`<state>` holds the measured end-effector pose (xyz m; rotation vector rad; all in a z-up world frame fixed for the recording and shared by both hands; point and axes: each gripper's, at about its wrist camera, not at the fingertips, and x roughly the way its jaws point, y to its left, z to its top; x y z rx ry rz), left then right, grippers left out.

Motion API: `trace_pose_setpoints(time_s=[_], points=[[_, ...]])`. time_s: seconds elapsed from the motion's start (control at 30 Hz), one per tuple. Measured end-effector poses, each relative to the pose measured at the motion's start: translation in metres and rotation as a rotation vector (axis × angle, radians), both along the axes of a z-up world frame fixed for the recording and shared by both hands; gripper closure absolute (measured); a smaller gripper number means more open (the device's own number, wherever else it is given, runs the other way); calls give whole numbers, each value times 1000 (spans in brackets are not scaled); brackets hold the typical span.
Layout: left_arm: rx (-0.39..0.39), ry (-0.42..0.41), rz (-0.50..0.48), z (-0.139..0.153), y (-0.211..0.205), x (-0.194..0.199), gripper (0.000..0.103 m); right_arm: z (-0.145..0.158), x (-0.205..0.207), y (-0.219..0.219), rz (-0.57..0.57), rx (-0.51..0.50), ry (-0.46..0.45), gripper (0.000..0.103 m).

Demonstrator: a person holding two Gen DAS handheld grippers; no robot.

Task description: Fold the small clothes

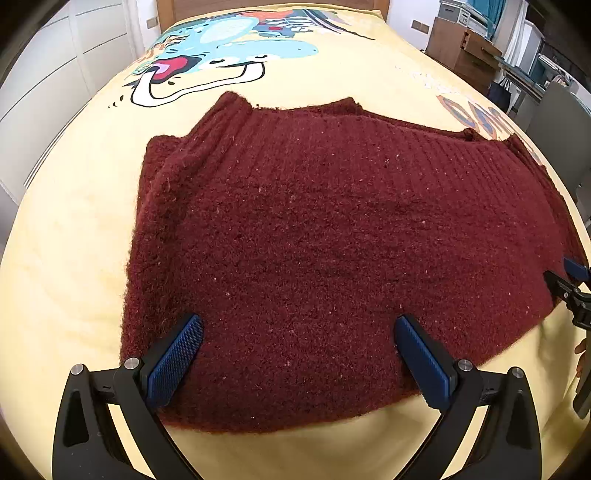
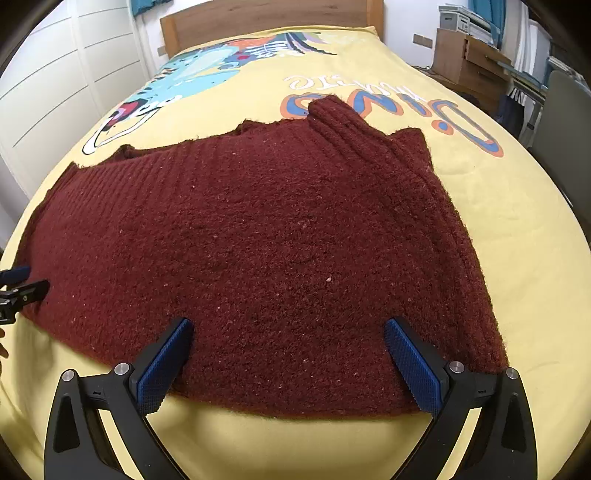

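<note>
A dark red knitted sweater [image 1: 314,240] lies spread flat on the yellow bed cover [image 1: 66,258]; it also shows in the right wrist view [image 2: 258,251]. Its sleeves are folded in along both sides. My left gripper [image 1: 299,328] is open, its blue pads over the sweater's near hem at the left part. My right gripper [image 2: 288,328] is open over the near hem at the right part. The right gripper's tip also shows at the right edge of the left wrist view [image 1: 569,280], and the left gripper's tip at the left edge of the right wrist view [image 2: 22,284].
The bed cover carries a cartoon print [image 1: 221,55] toward the wooden headboard [image 2: 273,18]. White wardrobe doors [image 1: 55,74] stand to the left. A wooden cabinet [image 1: 465,55] and a grey chair [image 2: 561,110] stand to the right of the bed.
</note>
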<state>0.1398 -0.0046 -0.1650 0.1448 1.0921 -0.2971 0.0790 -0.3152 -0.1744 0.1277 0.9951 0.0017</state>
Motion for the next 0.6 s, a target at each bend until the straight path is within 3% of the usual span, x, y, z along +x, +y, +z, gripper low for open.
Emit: trace_pose_setpoints(time_s=[0.27, 0.43, 0.6], points=[[-20, 67, 13, 27, 4, 1, 1, 33, -5, 13, 6, -89, 79, 0], [-51, 49, 65, 56, 34, 7, 1, 51, -29, 23, 44, -63, 68, 0], [-44, 57, 154, 61, 73, 22, 1, 50, -53, 25, 17, -53, 99, 0]])
